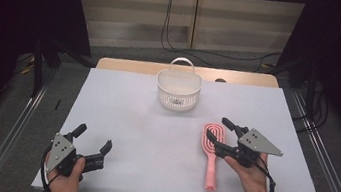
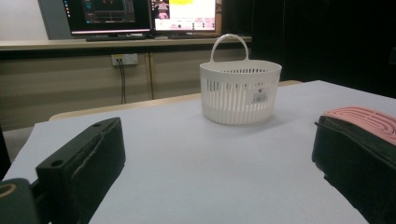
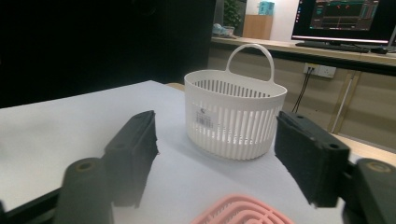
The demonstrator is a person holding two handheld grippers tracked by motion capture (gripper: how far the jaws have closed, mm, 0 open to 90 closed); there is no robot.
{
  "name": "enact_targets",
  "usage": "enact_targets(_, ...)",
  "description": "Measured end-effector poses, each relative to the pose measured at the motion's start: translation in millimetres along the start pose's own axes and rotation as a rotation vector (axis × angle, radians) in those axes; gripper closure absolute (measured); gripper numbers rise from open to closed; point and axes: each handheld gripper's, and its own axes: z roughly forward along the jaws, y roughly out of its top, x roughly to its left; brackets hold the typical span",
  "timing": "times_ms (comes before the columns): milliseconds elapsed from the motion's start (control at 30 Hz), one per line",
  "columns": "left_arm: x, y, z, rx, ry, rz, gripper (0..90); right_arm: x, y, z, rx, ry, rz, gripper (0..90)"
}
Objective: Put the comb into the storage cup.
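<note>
- The basket (image 1: 178, 91) stands upright on the worktop (image 1: 125, 115), at the middle of its far part.
- The hairbrush (image 1: 212, 152) lies flat on the worktop, nearer than the basket and to its right, head toward the basket and handle toward the person.
- The right gripper (image 1: 224, 135) sits at the hairbrush's head, its fingers (image 1: 229, 123) spread to either side.
- The left gripper (image 1: 93, 138) is at the near left corner, well apart from basket and hairbrush.
</note>
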Motion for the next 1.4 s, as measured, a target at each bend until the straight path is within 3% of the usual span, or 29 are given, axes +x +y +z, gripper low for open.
enact_targets(67, 0.0, 0.0, 0.1, -0.001, -0.001, -0.001, 2.8, 0.0, 0.0, 0.1, -0.003, -0.003, -0.003, 36.1)
enact_targets(633, 0.1, 0.0, 0.2, 0.001, -0.002, 0.0, 2.8, -1.2, 0.3, -0.4, -0.003, 0.057, 0.019, 75.0)
enact_targets(800, 0.3, -0.1, 0.5, 0.002, -0.003, 0.0, 2.8, -1.7, 0.3, -0.9, 0.031, 0.051, 0.014, 84.8)
enact_targets(867, 0.4, -0.2, 0.8, 0.008, -0.007, -0.002, 2.8, -1.8, 0.7, -1.3, 0.033, 0.069, 0.023, 88.9)
enact_targets(1167, 0.4, -0.2, 0.6, 0.004, -0.002, -0.006, 2.8, 0.5, 9.2, -3.4, 0.056, 0.102, 0.009, 90.0)
enact_targets(1400, 0.5, -0.3, 0.6, 0.006, 0.001, -0.005, 2.7, 7.0, 12.7, -2.8, 0.144, 0.154, 0.024, 90.0)
